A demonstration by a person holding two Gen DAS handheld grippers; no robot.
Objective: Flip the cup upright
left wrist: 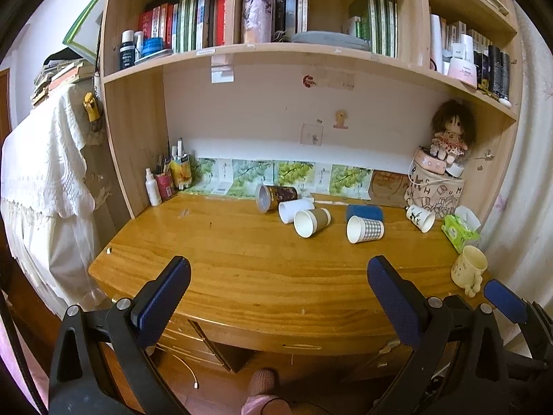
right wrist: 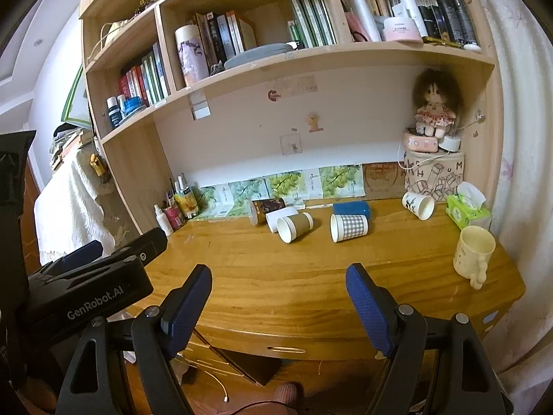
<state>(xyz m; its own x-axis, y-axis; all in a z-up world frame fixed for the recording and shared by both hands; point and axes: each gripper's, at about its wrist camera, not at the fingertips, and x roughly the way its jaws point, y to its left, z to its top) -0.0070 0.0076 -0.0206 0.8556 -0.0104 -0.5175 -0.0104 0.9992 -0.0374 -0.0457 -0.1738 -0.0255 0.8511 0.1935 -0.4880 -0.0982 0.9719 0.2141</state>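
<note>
Both grippers are hovering over the near edge of the wooden desk (left wrist: 242, 269), and neither is touching a cup. The left gripper (left wrist: 276, 294) is holding its blue-padded jaws wide apart with nothing between them; the right gripper (right wrist: 280, 304) is doing the same. Well beyond both, toward the back edge of the desk, several cups are lying on their sides. A brown cup (left wrist: 312, 222) is resting with its white mouth facing the near edge, touching a white cup (left wrist: 293, 209) behind it, and a dark tin (left wrist: 276, 196) is lying just behind those. To the right, a checked cup (left wrist: 364, 229) is lying just in front of a blue cup (left wrist: 364, 212); whether the two are touching is hard to tell. Farther toward the back right corner, a white printed cup (left wrist: 420, 218) is lying tipped beside a green tissue pack (left wrist: 461, 230). Near the right edge, a cream mug (left wrist: 470, 269) is standing upright, close beside the right gripper's fingers (left wrist: 504, 301) in the left wrist view.
</note>
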